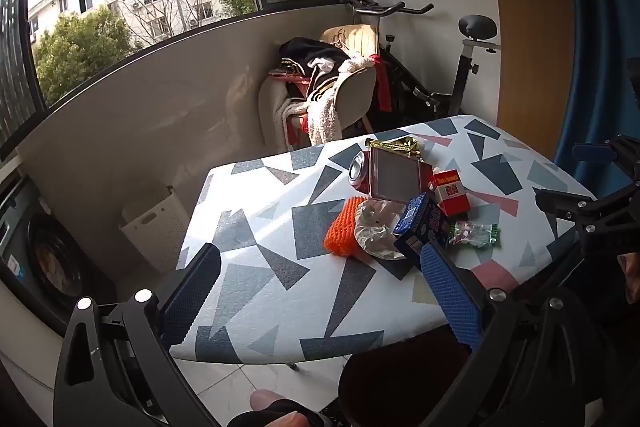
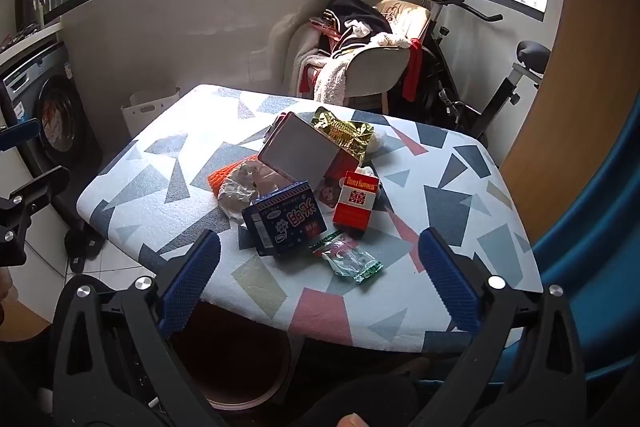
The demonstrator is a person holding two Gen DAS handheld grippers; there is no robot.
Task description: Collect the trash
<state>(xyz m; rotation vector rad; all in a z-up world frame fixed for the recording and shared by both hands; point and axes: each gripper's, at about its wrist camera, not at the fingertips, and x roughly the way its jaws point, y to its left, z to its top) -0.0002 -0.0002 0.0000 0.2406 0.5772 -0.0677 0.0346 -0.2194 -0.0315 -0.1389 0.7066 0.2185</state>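
Note:
A heap of trash lies on the patterned table (image 2: pixel 460 211): a blue box (image 2: pixel 286 219), a red-and-white cigarette pack (image 2: pixel 355 201), a green candy wrapper (image 2: pixel 350 259), a pink tin (image 2: pixel 298 149), a gold wrapper (image 2: pixel 344 133), crumpled clear plastic (image 2: pixel 240 191) and orange foam netting (image 1: pixel 344 227). A can (image 1: pixel 357 169) lies by the tin. A dark round bin (image 2: pixel 236 355) stands under the table's near edge. My right gripper (image 2: pixel 320 279) is open above the near edge, in front of the heap. My left gripper (image 1: pixel 320 291) is open over the table, left of the heap.
A chair piled with clothes (image 2: pixel 360 55) and an exercise bike (image 2: pixel 480 67) stand behind the table. A white laundry basket (image 2: pixel 148 111) and a washing machine (image 2: pixel 48 107) are to the left. A blue curtain (image 2: pixel 600 227) hangs at the right.

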